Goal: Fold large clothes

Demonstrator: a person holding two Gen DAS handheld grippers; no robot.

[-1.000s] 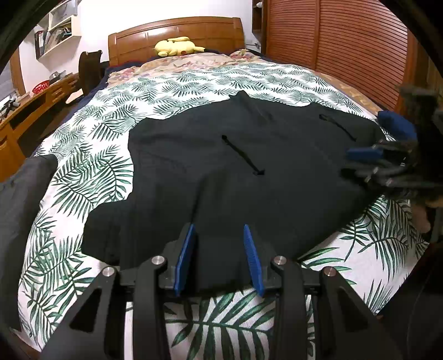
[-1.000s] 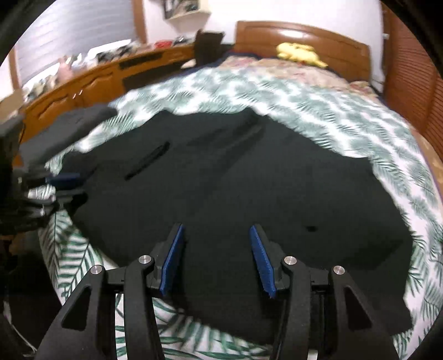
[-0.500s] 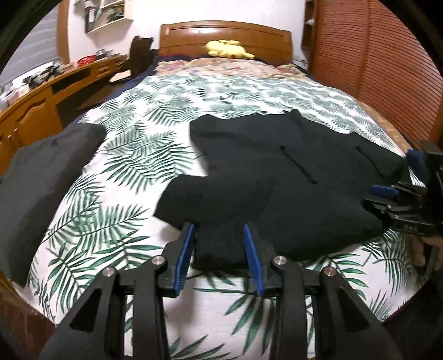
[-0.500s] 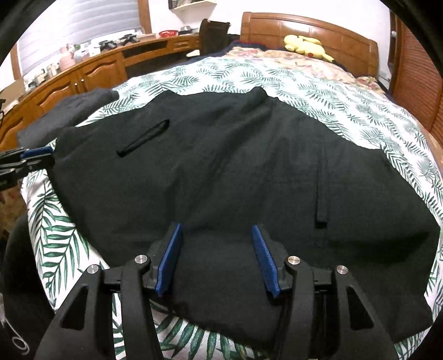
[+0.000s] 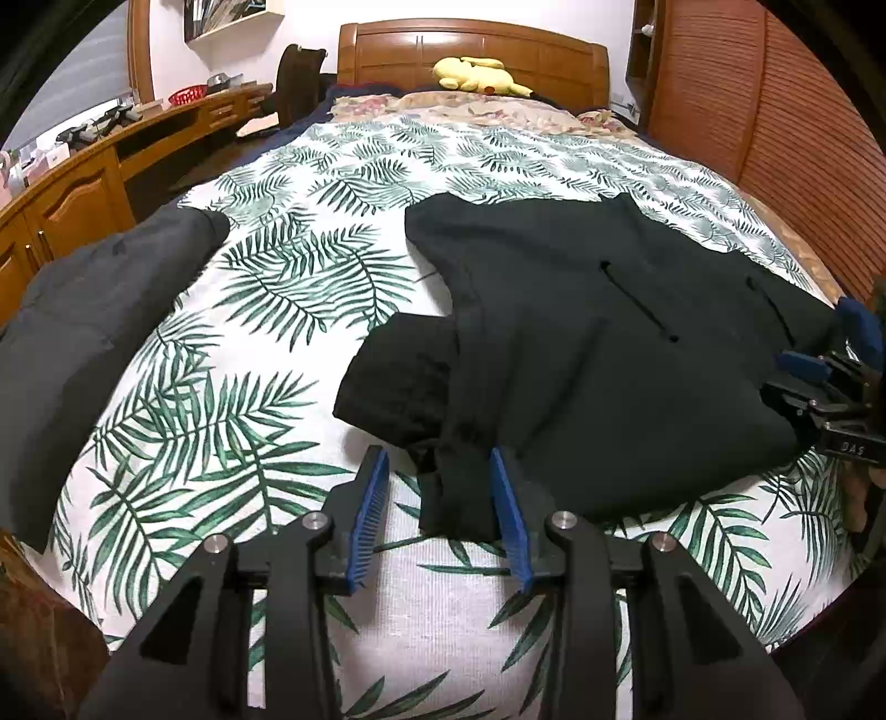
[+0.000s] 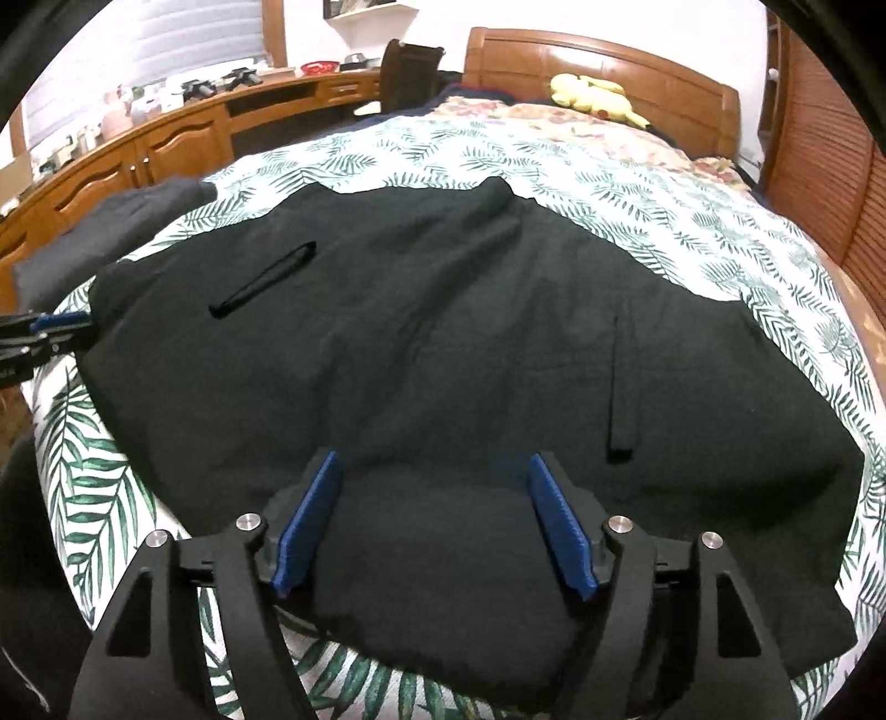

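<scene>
So the black jacket (image 6: 443,343) lies spread on the leaf-print bed (image 5: 266,310). The right gripper (image 6: 434,520) has just been opening wide over its hem (nothing pinched); the left gripper (image 5: 440,509) is part-open around a corner, not pressing it.

A bed (image 5: 310,288) with a white cover printed in green palm fronds carries everything. A black garment (image 5: 609,354) lies spread flat on it, near the foot edge. Taking that garment as the landmark: a dark grey garment (image 5: 83,332) lies well apart to its left in the left wrist view, at the bed's side edge. Beyond it, toward the wooden headboard (image 5: 476,50), lie floral bedding (image 5: 476,108) and a yellow plush toy (image 5: 479,75), possibly resting on pillows.
</scene>
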